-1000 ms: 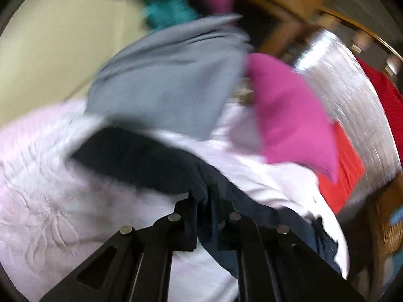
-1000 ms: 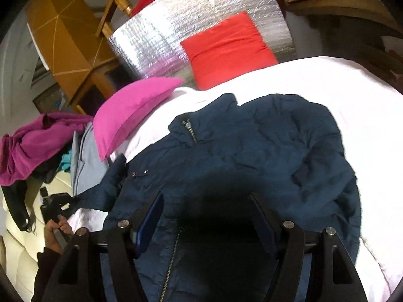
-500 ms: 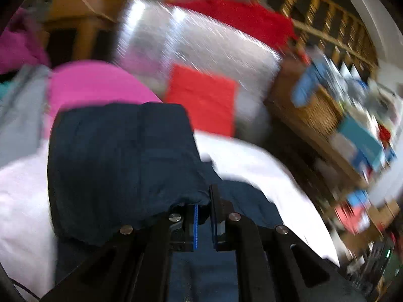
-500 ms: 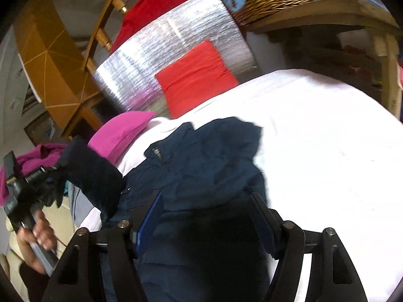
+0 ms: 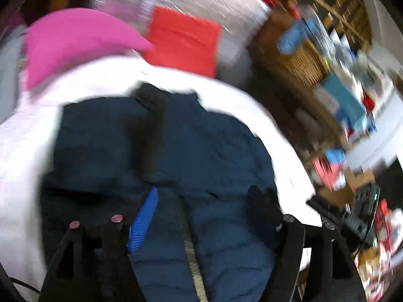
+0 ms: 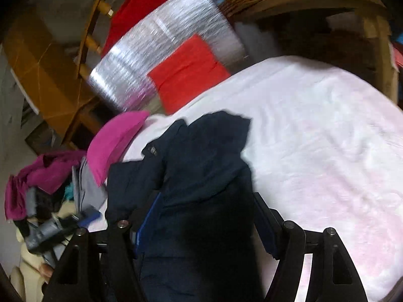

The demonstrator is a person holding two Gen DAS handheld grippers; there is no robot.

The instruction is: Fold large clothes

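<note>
Bed (image 5: 30, 130): jacket (image 5: 201, 156) sleeve now released

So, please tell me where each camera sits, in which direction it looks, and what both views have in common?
Left wrist: on the left gripper, looking down over the navy jacket toward shelves; its jaws are opening over it.
Right wrist: on the right gripper, facing the white bed; both fingers and the left gripper show.
Shared: jacket, pink pillow, red cushion.
</note>
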